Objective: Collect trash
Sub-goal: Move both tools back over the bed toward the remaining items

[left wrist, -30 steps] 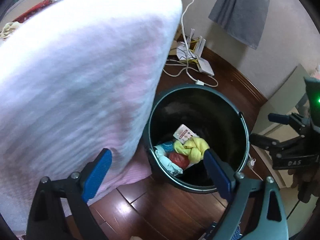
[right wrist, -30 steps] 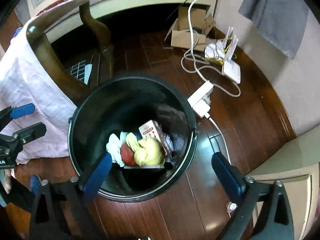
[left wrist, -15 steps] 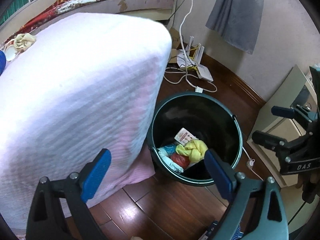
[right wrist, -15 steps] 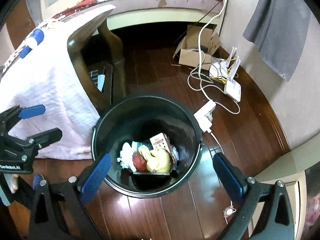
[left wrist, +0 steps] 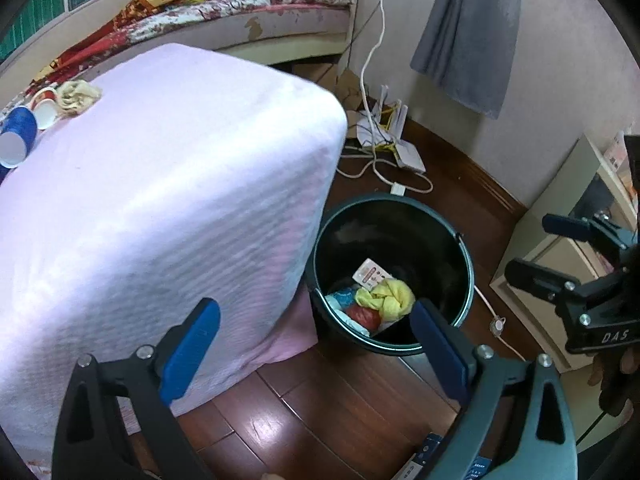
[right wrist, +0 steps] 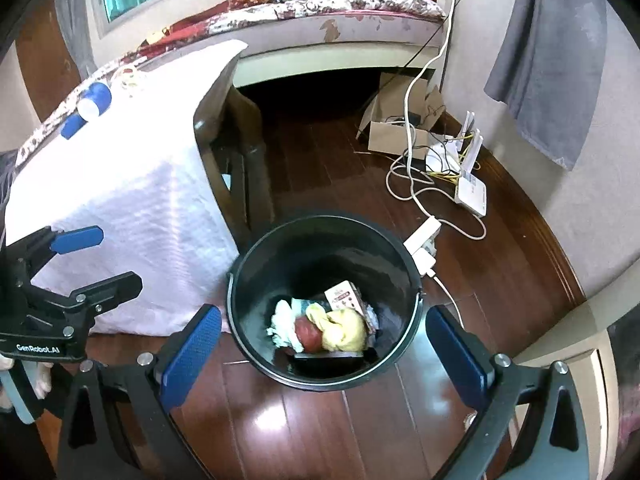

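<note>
A black bucket (left wrist: 460, 252) (right wrist: 404, 252) stands on the wood floor beside a table under a pale pink cloth (left wrist: 160, 184) (right wrist: 140, 200). Inside it lie a yellow rag (left wrist: 386, 296) (right wrist: 348, 330), a red lump (left wrist: 362, 316) (right wrist: 308, 334), a small carton (left wrist: 370, 274) (right wrist: 344, 298) and white crumpled paper (right wrist: 282, 322). On the table's far end sit blue cups (left wrist: 16, 136) (right wrist: 94, 100), a paper cup (left wrist: 44, 110) and a crumpled beige wad (left wrist: 78, 94). My left gripper (left wrist: 316, 344) is open and empty, above the floor by the bucket. My right gripper (right wrist: 324, 354) is open and empty over the bucket's near rim.
Cables, a white router (right wrist: 472, 192) and a power strip (right wrist: 422, 238) lie on the floor behind the bucket, by a cardboard box (right wrist: 394, 134). A bed (right wrist: 320, 12) runs along the back wall. A pale cabinet (left wrist: 560, 248) stands right of the bucket.
Both grippers have risen and pulled back from the bucket, which now looks smaller and lower. The table top with the cups has come into view. Both stay open.
</note>
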The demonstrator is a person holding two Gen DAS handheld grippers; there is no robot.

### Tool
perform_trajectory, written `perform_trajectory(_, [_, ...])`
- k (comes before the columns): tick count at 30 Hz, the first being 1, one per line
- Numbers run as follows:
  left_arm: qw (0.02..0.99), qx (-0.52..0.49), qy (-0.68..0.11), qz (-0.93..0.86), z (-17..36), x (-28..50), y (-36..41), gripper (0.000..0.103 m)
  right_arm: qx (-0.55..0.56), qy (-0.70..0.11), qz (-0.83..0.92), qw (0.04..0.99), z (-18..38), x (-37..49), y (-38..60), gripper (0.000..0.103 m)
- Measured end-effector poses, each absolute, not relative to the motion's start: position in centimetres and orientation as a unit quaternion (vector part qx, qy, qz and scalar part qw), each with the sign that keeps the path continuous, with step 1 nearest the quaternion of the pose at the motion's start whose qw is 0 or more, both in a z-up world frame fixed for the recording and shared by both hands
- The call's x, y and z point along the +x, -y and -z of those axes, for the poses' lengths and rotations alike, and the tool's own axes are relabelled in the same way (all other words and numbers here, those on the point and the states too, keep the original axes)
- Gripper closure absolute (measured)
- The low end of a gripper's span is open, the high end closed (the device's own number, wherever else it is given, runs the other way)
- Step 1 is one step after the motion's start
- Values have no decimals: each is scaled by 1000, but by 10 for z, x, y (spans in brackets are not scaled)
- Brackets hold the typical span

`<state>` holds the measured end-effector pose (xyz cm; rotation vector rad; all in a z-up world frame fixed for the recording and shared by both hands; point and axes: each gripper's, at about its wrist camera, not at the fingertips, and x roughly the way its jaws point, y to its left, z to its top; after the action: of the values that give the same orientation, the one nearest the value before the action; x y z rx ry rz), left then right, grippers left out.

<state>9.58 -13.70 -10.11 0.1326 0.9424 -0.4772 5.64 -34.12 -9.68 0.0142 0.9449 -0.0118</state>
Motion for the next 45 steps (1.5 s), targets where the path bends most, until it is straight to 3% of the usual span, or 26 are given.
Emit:
perform_trajectory(24, [902,30,-395,172,43,98,61,4,13,-376,-42,926,39,70,270,0])
perform_trajectory(38, [925,-3,-372,84,31,132,-39,4,-8,-358,-81,930,24,133,187,0])
perform_trajectory(45, [928,-24,-369,38,33,164,-98,14,-25,-343,-113,932,14,170,143,0])
